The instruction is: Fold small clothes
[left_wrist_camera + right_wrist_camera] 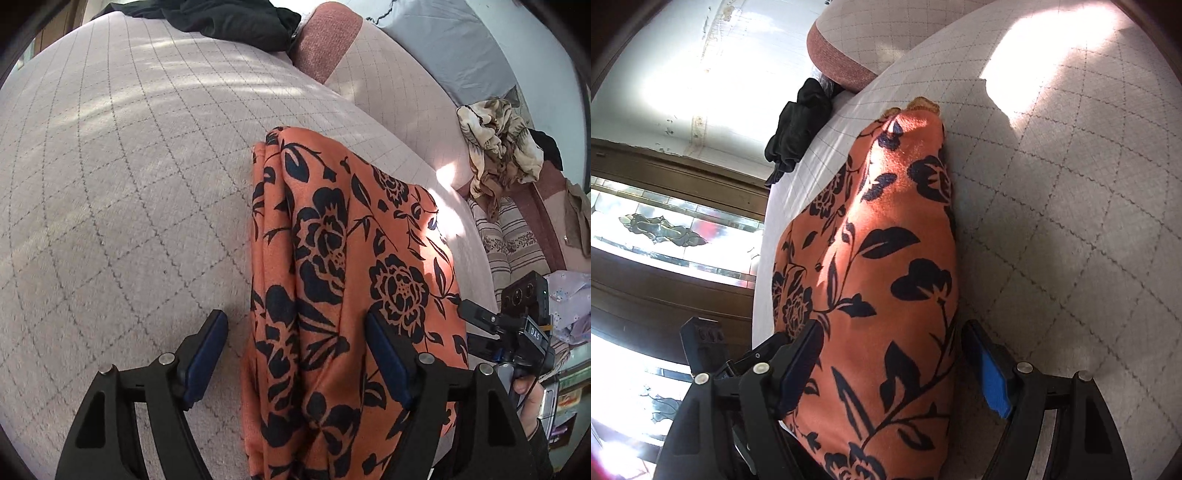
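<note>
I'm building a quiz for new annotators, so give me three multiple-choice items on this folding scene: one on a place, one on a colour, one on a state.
1. Where does the black crumpled garment lie?
A. at the far edge of the quilted checked bedspread
B. on top of the floral cloth
C. between the fingers of a gripper

2. What colours is the folded floral cloth?
A. white with green
B. orange with dark flowers
C. plain grey

3. How do the jaws of the left hand-held gripper and the right hand-held gripper stand?
A. both shut on the cloth
B. one shut, one open
C. both open, a finger on each side of the cloth

Key: 1 A, it lies far beyond the cloth. 2 B, the print shows in both views. 3 C, the fingers are wide apart.
</note>
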A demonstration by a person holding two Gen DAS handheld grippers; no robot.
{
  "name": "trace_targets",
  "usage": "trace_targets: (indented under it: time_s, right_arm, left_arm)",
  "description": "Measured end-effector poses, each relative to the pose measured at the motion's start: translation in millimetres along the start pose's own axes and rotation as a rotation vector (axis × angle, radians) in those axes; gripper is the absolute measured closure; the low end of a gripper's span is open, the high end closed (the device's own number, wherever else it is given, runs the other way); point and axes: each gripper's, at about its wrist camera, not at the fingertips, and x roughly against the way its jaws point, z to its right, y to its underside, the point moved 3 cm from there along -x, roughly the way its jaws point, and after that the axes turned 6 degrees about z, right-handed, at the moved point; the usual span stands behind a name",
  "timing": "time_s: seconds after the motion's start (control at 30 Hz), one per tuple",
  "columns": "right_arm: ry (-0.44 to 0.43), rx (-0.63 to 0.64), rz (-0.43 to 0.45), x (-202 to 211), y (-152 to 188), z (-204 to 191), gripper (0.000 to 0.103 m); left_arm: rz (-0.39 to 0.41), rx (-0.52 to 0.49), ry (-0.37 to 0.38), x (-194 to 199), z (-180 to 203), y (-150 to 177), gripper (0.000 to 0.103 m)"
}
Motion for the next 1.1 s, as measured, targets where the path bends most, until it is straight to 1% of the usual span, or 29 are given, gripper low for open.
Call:
trace_targets:
  time_s: [0.07, 0.1, 0.13, 0.17, 0.2, 0.23, 0.27, 0.3, 0.37, 0.4, 0.47, 0.57, 0.67, 0.73, 0.8, 0.83, 0.87, 0.9, 0.93, 0.97, 1.0, 1.03, 1.07, 1.1]
  right_arm:
    - [-0.019, 0.011, 0.001, -5.8, -1.9, -1.9, 0.024]
    - [-0.017, 0.042, 0.002, -7.6, -2.1, -6.5, 0.031]
    - [0.001, 0.075, -0.010, -11.2, -1.1, -11.1, 0.036]
    - [0.022, 0.105, -0.027, -15.4, 0.6, -14.2, 0.051]
    - [0.036, 0.130, -0.034, -17.6, 1.9, -16.9, 0.055]
    - [0.049, 0.153, -0.030, -16.9, 1.9, -19.3, 0.060]
    - [0.058, 0.174, -0.026, -15.0, 1.8, -23.2, 0.062]
    - [0.066, 0.200, -0.021, -12.6, 2.1, -29.0, 0.064]
    - [0.075, 0.258, -0.007, -4.4, 2.1, -43.2, 0.065]
    - [0.069, 0.287, 0.001, 1.8, 1.2, -51.1, 0.066]
    - [0.068, 0.346, 0.033, 19.9, -1.6, -63.8, 0.066]
    - [0.066, 0.378, 0.083, 55.7, -17.0, -68.2, 0.066]
    - [0.073, 0.379, 0.131, 93.7, -37.5, -53.4, 0.066]
    - [0.058, 0.351, 0.160, 114.9, -51.5, -33.3, 0.066]
    - [0.052, 0.315, 0.177, 124.6, -63.0, -8.8, 0.066]
    - [0.050, 0.298, 0.181, 125.2, -67.3, 5.7, 0.065]
    - [0.055, 0.276, 0.181, 122.4, -69.3, 22.3, 0.064]
    - [0.074, 0.242, 0.168, 116.2, -69.9, 41.5, 0.061]
    - [0.108, 0.199, 0.145, 108.6, -68.7, 61.8, 0.057]
    - [0.169, 0.152, 0.120, 102.2, -67.3, 81.4, 0.054]
    - [0.226, 0.111, 0.108, 99.1, -63.3, 98.2, 0.045]
    - [0.202, 0.077, 0.134, 103.8, -61.7, 106.4, 0.040]
    - [0.174, 0.062, 0.159, 111.9, -61.1, 108.9, 0.039]
    - [0.188, 0.075, 0.191, 121.5, -61.7, 107.2, 0.038]
  left_arm:
    - [-0.001, 0.000, 0.010, -0.3, 0.0, -0.6, 0.026]
    - [0.000, -0.002, 0.016, -0.6, -0.4, -0.8, 0.027]
    - [0.002, -0.005, 0.021, -0.2, -0.6, -0.5, 0.029]
    - [-0.005, -0.010, 0.033, -1.8, 0.3, -0.1, 0.042]
    - [-0.022, -0.007, 0.060, -3.9, 1.8, 0.8, 0.055]
    - [-0.019, 0.001, 0.071, -2.9, 2.7, 0.9, 0.058]
    - [-0.013, -0.007, 0.079, -0.5, 4.9, 1.2, 0.064]
    - [-0.002, -0.021, 0.079, 2.8, 7.6, 1.3, 0.068]
    - [0.022, -0.038, 0.071, 11.9, 13.8, 0.9, 0.070]
    - [0.036, -0.043, 0.079, 17.3, 17.7, 0.4, 0.071]
    - [0.065, -0.048, 0.106, 27.8, 31.0, -0.7, 0.072]
    - [0.114, -0.076, 0.146, 41.6, 59.1, -3.8, 0.072]
    - [0.134, -0.124, 0.173, 43.0, 84.5, -5.1, 0.071]
    - [0.129, -0.145, 0.172, 32.5, 94.0, -3.7, 0.071]
    - [0.119, -0.158, 0.148, 15.3, 96.3, -1.2, 0.070]
    - [0.107, -0.161, 0.117, 3.1, 93.7, 1.1, 0.068]
    - [0.074, -0.164, 0.083, -9.8, 87.6, 6.2, 0.067]
    - [0.020, -0.176, 0.036, -25.9, 81.4, 13.0, 0.066]
    - [-0.023, -0.187, -0.020, -39.2, 75.8, 19.3, 0.063]
    - [-0.013, -0.180, -0.018, -40.2, 69.6, 22.7, 0.052]
    - [0.005, -0.169, -0.022, -32.3, 64.2, 23.2, 0.046]
    - [0.009, -0.172, -0.034, -22.3, 60.2, 22.6, 0.046]
    - [0.024, -0.184, -0.038, -9.9, 56.6, 21.4, 0.046]
    - [0.054, -0.203, -0.049, 5.4, 51.5, 20.4, 0.047]
